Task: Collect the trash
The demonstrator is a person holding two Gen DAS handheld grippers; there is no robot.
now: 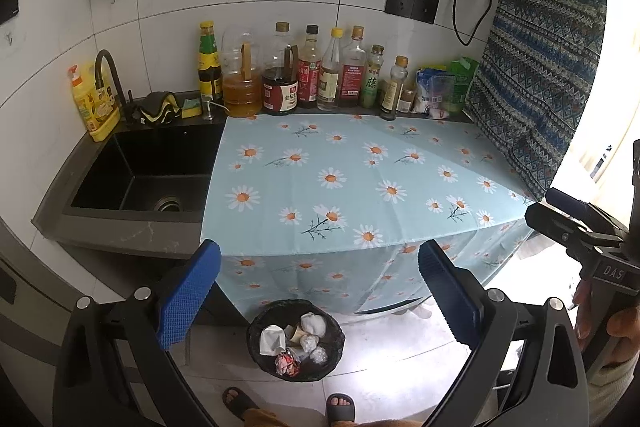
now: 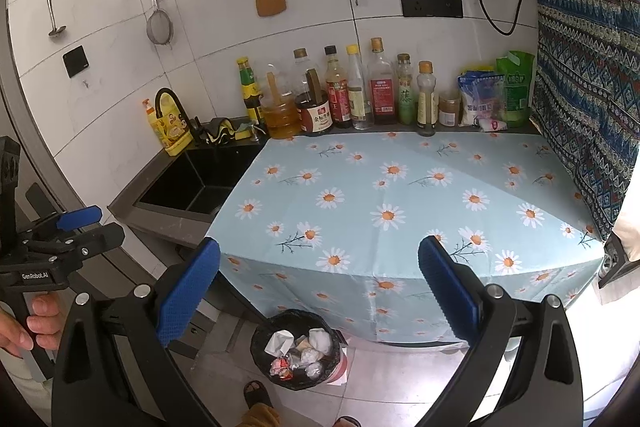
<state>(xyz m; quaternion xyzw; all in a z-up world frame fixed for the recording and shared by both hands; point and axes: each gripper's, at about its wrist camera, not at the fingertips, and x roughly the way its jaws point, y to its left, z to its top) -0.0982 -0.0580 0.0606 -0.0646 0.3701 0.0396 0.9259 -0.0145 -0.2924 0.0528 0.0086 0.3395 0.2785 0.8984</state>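
A black-lined trash bin stands on the floor in front of the counter, holding several pieces of crumpled paper and wrappers; it also shows in the right wrist view. My left gripper is open and empty, held above the bin. My right gripper is open and empty, above the counter's front edge. Each gripper shows at the edge of the other's view, the right gripper and the left gripper. The daisy-print cloth on the counter carries no loose trash.
A black sink lies left of the cloth. Several sauce bottles and bags line the back wall. A patterned curtain hangs at the right. My sandalled feet stand by the bin.
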